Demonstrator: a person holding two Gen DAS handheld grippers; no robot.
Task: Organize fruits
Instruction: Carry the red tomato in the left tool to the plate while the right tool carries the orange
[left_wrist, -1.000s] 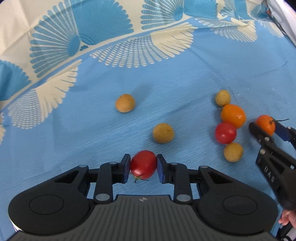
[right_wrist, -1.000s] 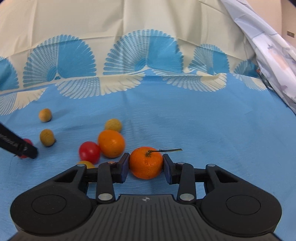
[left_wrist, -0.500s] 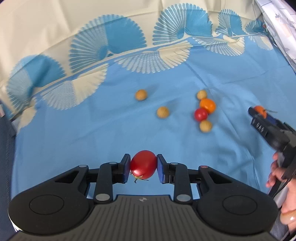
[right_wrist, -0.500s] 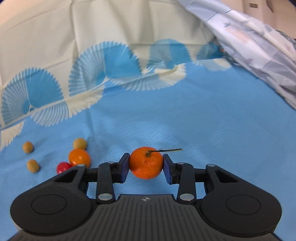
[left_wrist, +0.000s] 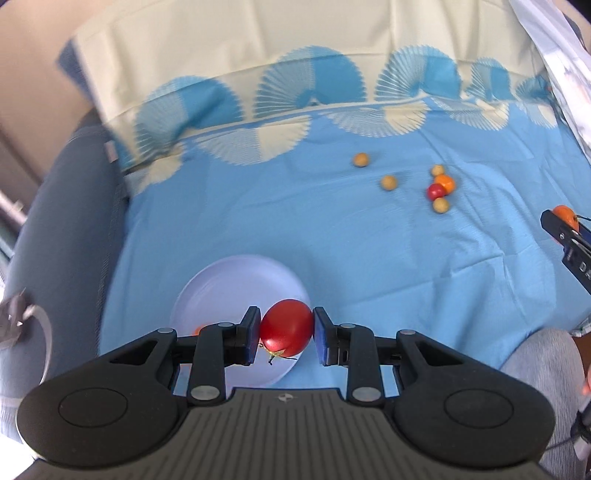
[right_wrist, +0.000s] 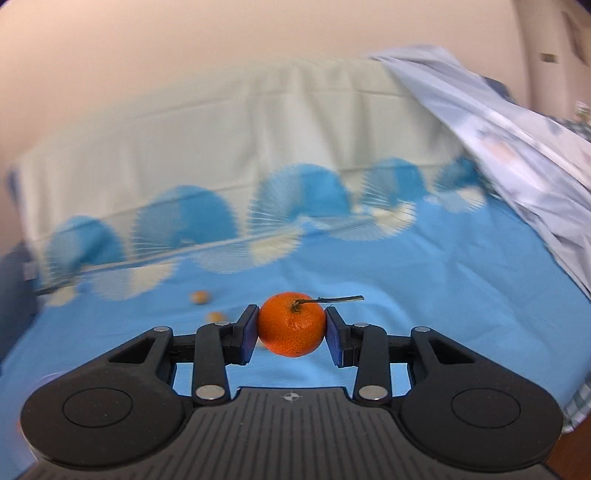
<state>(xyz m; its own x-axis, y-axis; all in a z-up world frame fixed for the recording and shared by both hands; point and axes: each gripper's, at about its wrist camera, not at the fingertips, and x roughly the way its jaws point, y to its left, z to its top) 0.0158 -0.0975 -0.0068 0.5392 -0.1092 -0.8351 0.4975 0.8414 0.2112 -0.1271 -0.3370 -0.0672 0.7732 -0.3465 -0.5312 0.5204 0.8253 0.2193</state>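
My left gripper (left_wrist: 286, 334) is shut on a red tomato (left_wrist: 287, 332) and hangs above the near right part of a white plate (left_wrist: 229, 291) on the blue cloth. A small orange bit (left_wrist: 198, 328) shows on the plate behind the left finger. My right gripper (right_wrist: 291, 325) is shut on an orange mandarin (right_wrist: 291, 323) with a long stem, lifted over the cloth. The same right gripper (left_wrist: 567, 225) shows at the right edge of the left wrist view. Several fruits stay far off on the cloth: a red tomato (left_wrist: 436, 191), an orange one (left_wrist: 444, 183) and small tan ones (left_wrist: 389, 182).
A blue bedsheet (left_wrist: 332, 236) with white fan patterns covers the surface. A grey-blue padded edge (left_wrist: 62, 221) runs along the left. A crumpled pale quilt (right_wrist: 517, 140) lies at the right. A grey-clad knee (left_wrist: 543, 354) is at the near right.
Both grippers rose and pulled back from the fruit cluster, each still holding its fruit. The left one swung left, and the white plate came into view beneath it.
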